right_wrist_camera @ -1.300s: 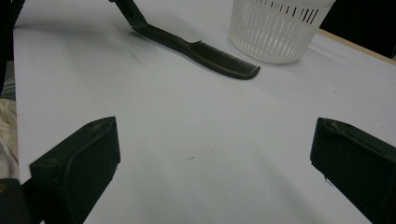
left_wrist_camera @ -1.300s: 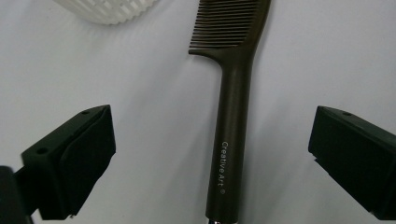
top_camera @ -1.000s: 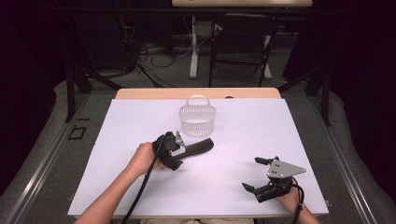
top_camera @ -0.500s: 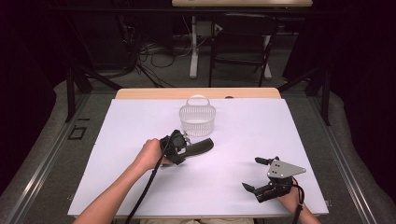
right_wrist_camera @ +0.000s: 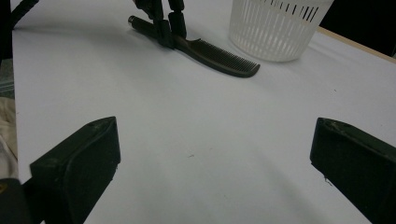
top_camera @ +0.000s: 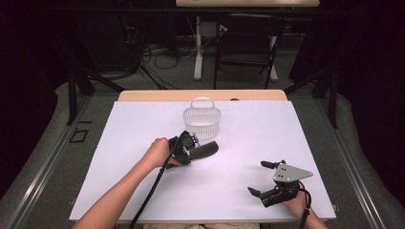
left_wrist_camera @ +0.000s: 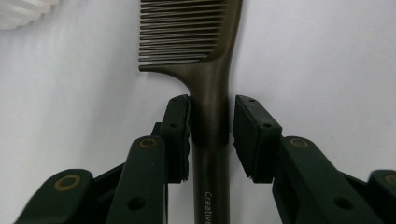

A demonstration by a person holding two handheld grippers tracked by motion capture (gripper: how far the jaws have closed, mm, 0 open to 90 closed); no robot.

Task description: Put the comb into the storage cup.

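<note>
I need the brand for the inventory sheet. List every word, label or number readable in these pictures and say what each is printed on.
"Creative": pale letters running along the handle of the dark comb, in the left gripper view; the word runs off the bottom edge, so it may go on.
The white basket, the table and both grippers carry no lettering that can be read; the high view is too small to show any print.

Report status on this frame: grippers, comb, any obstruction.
Left gripper closing around comb handle, one pad touching, other just short. Right gripper open, idle on table. Comb flat beside white basket, apart. Nothing in the way.
</note>
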